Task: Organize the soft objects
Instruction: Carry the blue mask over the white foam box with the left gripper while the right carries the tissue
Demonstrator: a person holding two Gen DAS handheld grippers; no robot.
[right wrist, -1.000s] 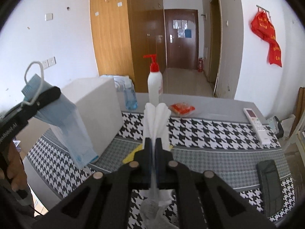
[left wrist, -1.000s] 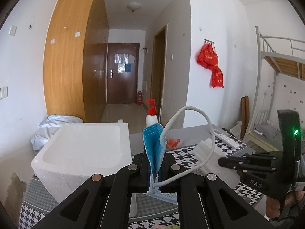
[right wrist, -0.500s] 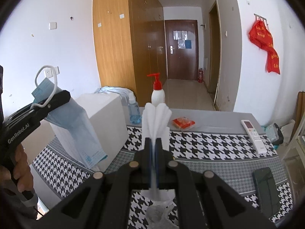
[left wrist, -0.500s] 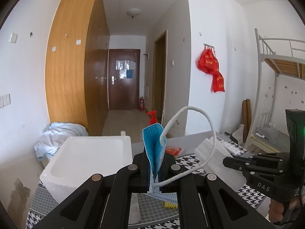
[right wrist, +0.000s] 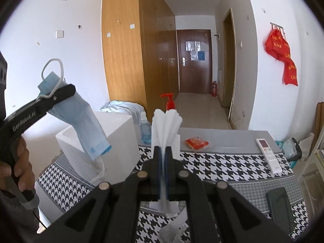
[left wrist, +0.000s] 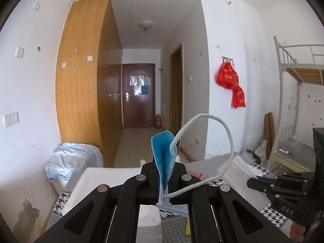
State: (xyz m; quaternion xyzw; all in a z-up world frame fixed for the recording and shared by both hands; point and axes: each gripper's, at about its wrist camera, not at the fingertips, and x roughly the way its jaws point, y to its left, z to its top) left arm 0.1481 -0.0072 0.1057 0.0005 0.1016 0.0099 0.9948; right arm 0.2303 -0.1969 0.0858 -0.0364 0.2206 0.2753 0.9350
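Two black hand-held grippers are up over the counter [right wrist: 232, 135], one in each hand, and each grips one soft thing.

At the left of the right wrist view, the left hand-held gripper [right wrist: 66, 90] has its jaws closed tight on one pale blue pleated face mask [right wrist: 85, 125]. The mask hangs down from the jaws in front of one white foam box [right wrist: 121, 141], its one upper white ear loop [right wrist: 53, 66] arching above the jaws. One hand [right wrist: 18, 162] grips the handle at the far left edge. In the left wrist view the same mask [left wrist: 165, 160] stands up folded between the jaws.

Right of the foam box, at the far side of the counter, stand two bottles: one clear blue-tinted spray bottle [right wrist: 145, 128] and one pump bottle with a red pump head [right wrist: 169, 101], mostly hidden behind the tissue.

In the middle, the right hand-held gripper [right wrist: 163, 151] is clamped shut on one white folded paper tissue [right wrist: 167, 125], which fans upward above the jaws and hangs below them too.

Further right, on the grey far strip of the counter, lies one small red-orange packet [right wrist: 196, 142]. On the black-and-white houndstooth cloth [right wrist: 232, 168] lie one white remote control [right wrist: 268, 151] and, nearer, one dark phone [right wrist: 281, 208].

One red cloth [right wrist: 282, 56] hangs on the far right wall.
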